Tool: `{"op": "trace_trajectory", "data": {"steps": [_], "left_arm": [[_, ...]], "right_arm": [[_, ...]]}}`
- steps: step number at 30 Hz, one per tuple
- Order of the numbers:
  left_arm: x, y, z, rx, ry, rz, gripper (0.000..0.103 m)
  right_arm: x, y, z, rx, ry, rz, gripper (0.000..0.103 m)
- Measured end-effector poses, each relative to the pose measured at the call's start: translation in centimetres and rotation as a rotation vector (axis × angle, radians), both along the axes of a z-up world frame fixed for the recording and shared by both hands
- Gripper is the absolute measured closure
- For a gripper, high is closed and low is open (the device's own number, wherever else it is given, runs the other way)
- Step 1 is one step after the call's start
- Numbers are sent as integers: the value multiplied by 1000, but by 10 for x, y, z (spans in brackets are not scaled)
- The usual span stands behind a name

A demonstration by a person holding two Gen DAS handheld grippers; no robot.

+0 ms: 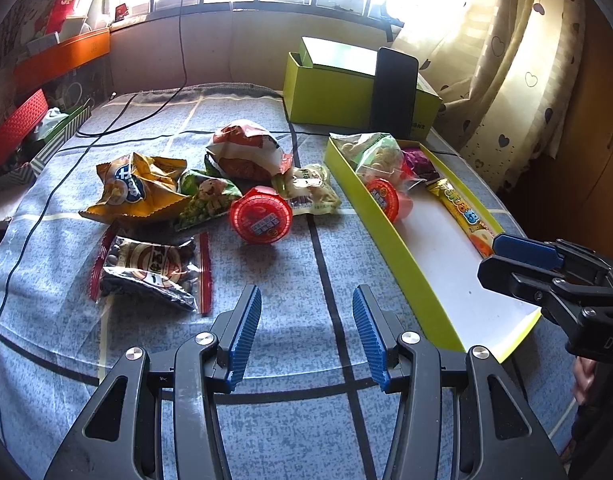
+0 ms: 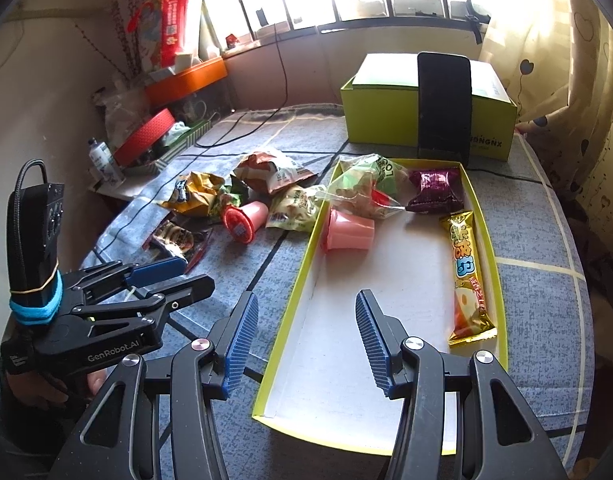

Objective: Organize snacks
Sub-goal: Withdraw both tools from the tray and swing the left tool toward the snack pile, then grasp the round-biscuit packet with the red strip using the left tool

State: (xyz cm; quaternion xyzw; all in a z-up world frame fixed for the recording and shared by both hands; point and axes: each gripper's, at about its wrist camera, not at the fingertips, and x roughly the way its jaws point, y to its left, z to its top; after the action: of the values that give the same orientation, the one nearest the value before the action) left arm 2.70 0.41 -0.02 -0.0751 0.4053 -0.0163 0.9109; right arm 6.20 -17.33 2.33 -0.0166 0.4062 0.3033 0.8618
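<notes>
Holding both tools low over the blue checked tablecloth [image 1: 306,420], I see my left gripper [image 1: 307,334] with its jaws spread apart and nothing between them, hovering short of the loose snack pile. My right gripper [image 2: 307,338] is just as wide open and empty, poised above the near end of the shallow yellow-green tray [image 2: 290,316]. Inside that tray lie a long gold snack bar [image 2: 468,276] along the right wall, a pink jelly cup [image 2: 348,234] on its side, a purple packet [image 2: 436,192] and a clear green-printed bag [image 2: 364,188]. Left of the tray, on the cloth — a dark cookie packet [image 1: 146,270], a red-lidded jelly cup [image 1: 261,220], a yellow chip bag [image 1: 136,190] and an orange-and-white bag [image 1: 246,152]. Farthest back stands a yellow-green box [image 2: 426,120] with a black phone [image 2: 444,108] leaning against it.
</notes>
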Motion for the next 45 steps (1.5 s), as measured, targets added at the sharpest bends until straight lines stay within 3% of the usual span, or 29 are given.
{"op": "trace_trajectory", "data": {"steps": [7, 24, 27, 36, 45], "left_arm": [[-7, 23, -1, -54, 10, 37, 54], [-15, 75, -1, -78, 0, 164, 54], [-15, 85, -1, -83, -6, 196, 45], [3, 104, -22, -238, 49, 234, 45], [16, 133, -28, -275, 26, 303, 45]], "right_arm": [[1, 5, -1, 2, 22, 11, 53], [2, 30, 6, -12, 0, 58, 53], [3, 33, 8, -13, -5, 69, 53], [8, 43, 4, -24, 5, 85, 53], [11, 42, 0, -37, 9, 77, 54]]}}
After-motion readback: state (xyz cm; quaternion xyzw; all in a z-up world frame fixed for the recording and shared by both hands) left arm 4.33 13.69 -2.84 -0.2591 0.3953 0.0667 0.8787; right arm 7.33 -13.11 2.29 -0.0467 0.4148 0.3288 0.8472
